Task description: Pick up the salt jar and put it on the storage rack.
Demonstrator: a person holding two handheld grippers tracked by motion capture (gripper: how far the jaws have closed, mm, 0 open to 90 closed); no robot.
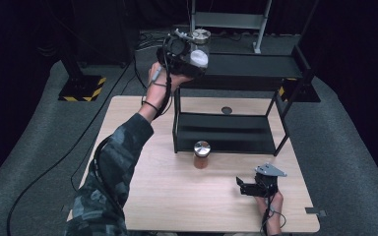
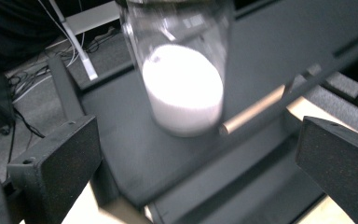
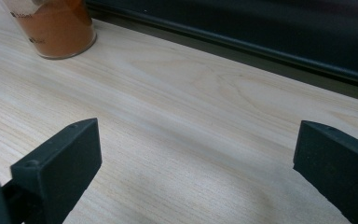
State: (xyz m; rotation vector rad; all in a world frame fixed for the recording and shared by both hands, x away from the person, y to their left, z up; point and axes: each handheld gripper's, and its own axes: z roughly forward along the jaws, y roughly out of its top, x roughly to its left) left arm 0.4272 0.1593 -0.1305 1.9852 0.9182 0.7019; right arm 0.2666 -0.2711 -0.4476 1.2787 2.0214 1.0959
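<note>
- Right gripper (image 1: 256, 187) sits low over the near right part of the wooden table (image 1: 167, 196), inside the front edge and the right edge. Its jaws stand wide apart with nothing between them; in the right gripper view only bare wood lies in the gap.
- Open tabletop runs from the right gripper to the orange-filled jar (image 1: 201, 155), which stands upright with a silver lid, well apart from the gripper and just in front of the rack's lower shelf (image 1: 226, 132).
- In the right gripper view the same jar (image 3: 51, 28) shows at upper left, clear of both jaws; the dark edge of the lower shelf crosses the far side.
- The black two-tier rack (image 1: 280, 123) occupies the far middle of the table; bare wood remains to its left.
- Left gripper (image 1: 189, 61) is raised at the left end of the top shelf (image 1: 256, 66), held by the person's left hand (image 1: 160, 81).
- In the left gripper view its jaws are wide apart; the clear jar of white powder (image 2: 182, 84) stands on the top shelf ahead of them, touching neither, near the shelf's edge.
</note>
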